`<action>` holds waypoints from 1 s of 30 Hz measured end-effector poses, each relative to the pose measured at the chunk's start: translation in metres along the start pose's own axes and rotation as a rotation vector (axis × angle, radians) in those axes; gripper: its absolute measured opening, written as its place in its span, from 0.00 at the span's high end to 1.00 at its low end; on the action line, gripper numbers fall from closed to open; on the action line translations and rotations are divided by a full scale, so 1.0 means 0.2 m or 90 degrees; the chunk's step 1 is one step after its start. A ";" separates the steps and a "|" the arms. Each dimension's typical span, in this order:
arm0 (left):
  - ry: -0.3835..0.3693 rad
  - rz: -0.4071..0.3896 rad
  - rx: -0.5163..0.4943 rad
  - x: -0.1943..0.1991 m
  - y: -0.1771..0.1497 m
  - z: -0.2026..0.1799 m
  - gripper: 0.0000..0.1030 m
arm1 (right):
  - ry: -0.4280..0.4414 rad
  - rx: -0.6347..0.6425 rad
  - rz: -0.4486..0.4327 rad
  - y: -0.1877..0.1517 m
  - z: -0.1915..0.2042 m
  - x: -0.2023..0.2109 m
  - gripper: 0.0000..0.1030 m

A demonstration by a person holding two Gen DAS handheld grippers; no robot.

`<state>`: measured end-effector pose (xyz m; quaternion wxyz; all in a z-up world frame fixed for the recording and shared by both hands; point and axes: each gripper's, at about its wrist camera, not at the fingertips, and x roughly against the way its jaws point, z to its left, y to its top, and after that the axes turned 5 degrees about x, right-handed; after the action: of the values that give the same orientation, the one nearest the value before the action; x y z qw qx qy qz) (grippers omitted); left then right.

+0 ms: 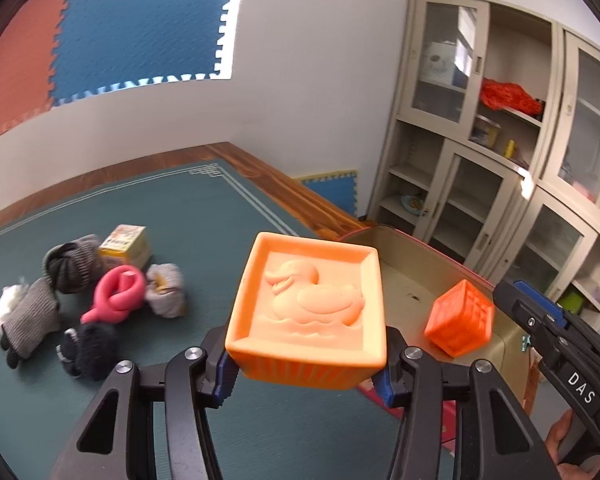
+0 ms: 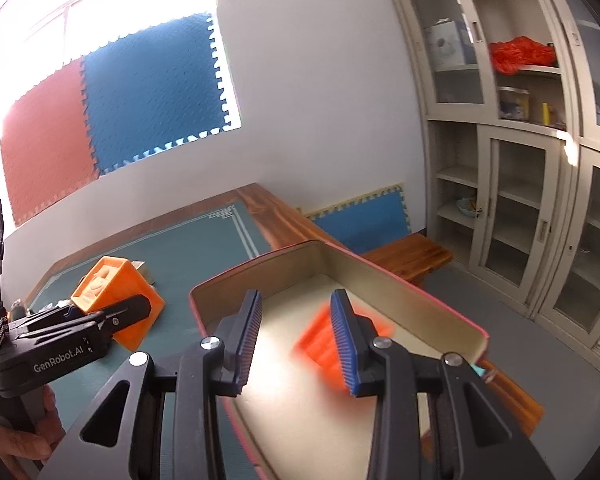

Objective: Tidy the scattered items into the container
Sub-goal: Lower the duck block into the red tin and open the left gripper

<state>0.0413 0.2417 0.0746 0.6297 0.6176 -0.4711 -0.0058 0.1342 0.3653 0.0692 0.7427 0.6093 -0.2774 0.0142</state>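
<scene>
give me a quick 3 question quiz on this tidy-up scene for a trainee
1. True or false: the left gripper is shut on the duck block.
2. Which item is already at the container?
A. pink ring
B. orange cube
C. grey sock
3. Fill in: the right gripper is ____ and holds nothing.

Key
1. True. Its pads press both sides of the block.
2. B. The orange cube shows against the container's floor, blurred in the right wrist view; the pink ring and grey sock lie on the green mat.
3. open
</scene>
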 end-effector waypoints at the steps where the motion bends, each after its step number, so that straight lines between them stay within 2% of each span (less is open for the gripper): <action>1: -0.004 0.002 -0.002 -0.01 0.00 -0.02 0.47 | -0.001 -0.004 0.000 0.00 -0.01 0.00 0.62; 5: -0.016 0.008 -0.010 -0.03 0.01 -0.07 0.47 | -0.006 -0.024 0.003 -0.01 -0.05 -0.01 0.61; 8: -0.031 0.011 -0.016 -0.05 0.03 -0.12 0.47 | -0.012 -0.039 0.001 -0.02 -0.09 0.00 0.57; 12: -0.061 0.013 -0.027 -0.08 0.07 -0.20 0.47 | -0.028 -0.055 -0.012 -0.01 -0.14 0.02 0.38; 14: -0.080 0.018 -0.029 -0.10 0.08 -0.23 0.46 | -0.036 -0.058 -0.019 -0.01 -0.16 0.03 0.35; 16: -0.103 0.024 -0.027 -0.12 0.09 -0.26 0.39 | -0.042 -0.061 -0.021 -0.01 -0.17 0.03 0.33; 17: -0.114 0.027 -0.026 -0.12 0.10 -0.28 0.27 | -0.045 -0.063 -0.022 -0.01 -0.18 0.04 0.33; 18: -0.114 0.024 -0.027 -0.12 0.10 -0.29 0.20 | -0.047 -0.065 -0.022 -0.01 -0.19 0.04 0.33; 23: -0.111 0.021 -0.033 -0.13 0.11 -0.30 0.20 | -0.054 -0.074 -0.022 0.00 -0.22 0.04 0.32; 30: -0.068 0.005 -0.036 -0.11 0.11 -0.25 0.20 | -0.040 -0.061 -0.019 0.00 -0.16 0.02 0.32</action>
<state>0.0465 0.2983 0.0903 0.6209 0.5966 -0.5060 -0.0495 0.1506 0.3941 0.0674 0.7619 0.5775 -0.2917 -0.0289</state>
